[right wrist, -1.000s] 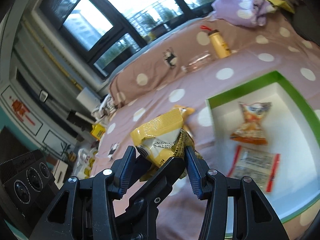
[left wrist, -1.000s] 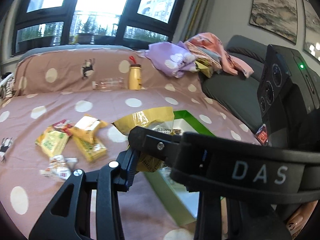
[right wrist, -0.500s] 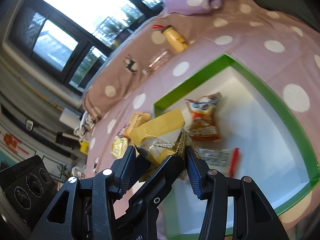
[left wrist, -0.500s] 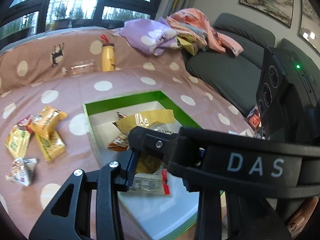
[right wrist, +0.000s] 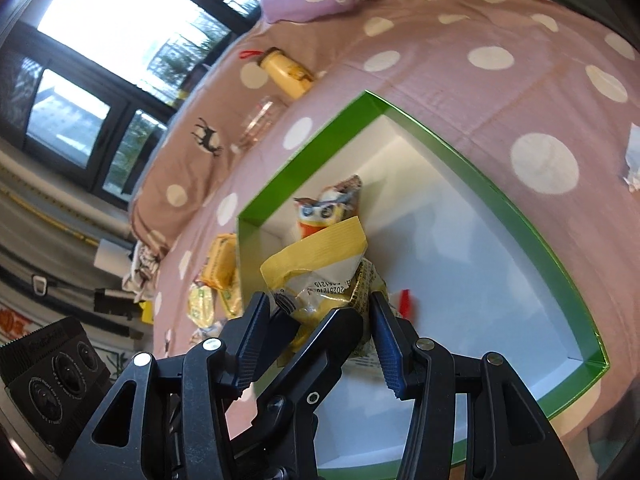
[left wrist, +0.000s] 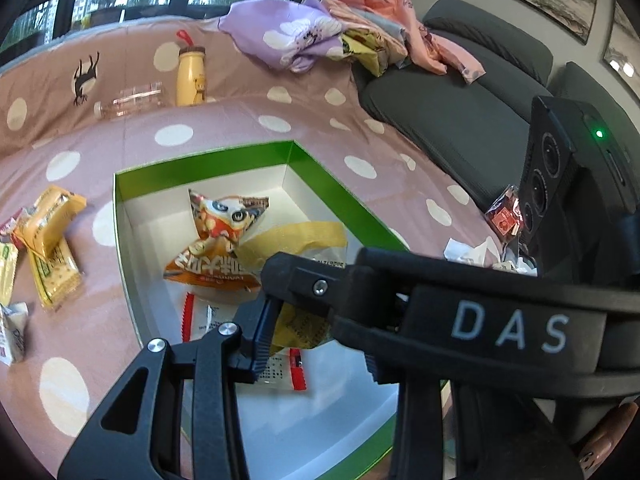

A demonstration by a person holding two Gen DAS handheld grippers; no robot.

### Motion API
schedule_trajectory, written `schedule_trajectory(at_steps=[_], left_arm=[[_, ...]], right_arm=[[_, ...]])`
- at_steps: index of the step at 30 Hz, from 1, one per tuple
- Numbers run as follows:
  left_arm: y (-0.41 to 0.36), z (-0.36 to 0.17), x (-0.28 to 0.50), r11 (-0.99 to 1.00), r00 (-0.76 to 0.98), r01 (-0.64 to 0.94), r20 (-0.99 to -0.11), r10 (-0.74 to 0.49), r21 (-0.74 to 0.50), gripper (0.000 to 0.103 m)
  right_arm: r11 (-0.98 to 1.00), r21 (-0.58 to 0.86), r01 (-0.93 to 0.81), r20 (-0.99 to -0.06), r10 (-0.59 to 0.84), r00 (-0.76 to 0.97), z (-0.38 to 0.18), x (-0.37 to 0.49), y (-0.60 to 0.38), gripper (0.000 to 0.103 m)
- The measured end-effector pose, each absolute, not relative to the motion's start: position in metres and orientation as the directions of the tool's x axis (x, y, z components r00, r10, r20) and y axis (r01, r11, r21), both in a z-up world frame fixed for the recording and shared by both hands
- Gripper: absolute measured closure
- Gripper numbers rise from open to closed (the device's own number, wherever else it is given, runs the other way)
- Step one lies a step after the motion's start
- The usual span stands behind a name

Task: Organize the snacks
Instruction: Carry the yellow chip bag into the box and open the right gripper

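Observation:
A crumpled yellow snack packet (left wrist: 296, 240) (right wrist: 320, 256) hangs low over the green-rimmed white box (left wrist: 332, 184) (right wrist: 480, 168). My right gripper (right wrist: 318, 320) is shut on it, pads on both sides. My left gripper (left wrist: 312, 344) also grips the packet. Its left finger (left wrist: 260, 332) presses the wrapper. The other finger is hidden behind the right gripper's body, which crosses the left wrist view. In the box lie an orange snack bag (left wrist: 216, 248) (right wrist: 332, 208) and a white packet with red ends (left wrist: 200, 320).
Several loose yellow snacks (left wrist: 48, 240) (right wrist: 218, 268) lie on the dotted pink bedspread left of the box. A yellow bottle (left wrist: 192, 76) and a glass (left wrist: 136, 100) stand at the back. Clothes (left wrist: 320, 36) are piled on a dark sofa (left wrist: 460, 100). A red packet (left wrist: 504, 216) lies right.
Both grippers carried the yellow packet from over the bedspread to above the box and sank toward it. The right gripper's view has rolled. Their grip looks the same.

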State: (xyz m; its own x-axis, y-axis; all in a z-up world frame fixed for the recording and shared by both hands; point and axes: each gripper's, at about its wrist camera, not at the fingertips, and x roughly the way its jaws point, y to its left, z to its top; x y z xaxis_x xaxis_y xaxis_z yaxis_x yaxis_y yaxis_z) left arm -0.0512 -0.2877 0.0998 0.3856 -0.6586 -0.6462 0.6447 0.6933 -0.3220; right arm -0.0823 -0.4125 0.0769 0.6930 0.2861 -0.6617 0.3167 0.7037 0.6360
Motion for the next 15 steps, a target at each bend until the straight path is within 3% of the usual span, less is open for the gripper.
schedule_trajectory(at_steps=[3,5,15], left_arm=[[-0.285,0.1,-0.053,0.698,0.397,0.641,-0.639,-0.659,-0.321,0.058],[-0.279,0.103,-0.054,0.707,0.411,0.63,-0.633,-0.656,-0.323,0.048],[-0.213,0.13,-0.053,0.768,0.534,0.554,-0.57,-0.624,-0.322,0.021]], right_arm=[[0.707,0.609,0.359,-0.688,0.247,0.682,0.076,-0.082,-0.414,0.043],[0.704,0.611,0.361,-0.677,0.23,0.699,0.078,-0.084,-0.414,0.029],[0.76,0.581,0.289,-0.609,0.171,0.774,0.105,-0.086,-0.386,0.021]])
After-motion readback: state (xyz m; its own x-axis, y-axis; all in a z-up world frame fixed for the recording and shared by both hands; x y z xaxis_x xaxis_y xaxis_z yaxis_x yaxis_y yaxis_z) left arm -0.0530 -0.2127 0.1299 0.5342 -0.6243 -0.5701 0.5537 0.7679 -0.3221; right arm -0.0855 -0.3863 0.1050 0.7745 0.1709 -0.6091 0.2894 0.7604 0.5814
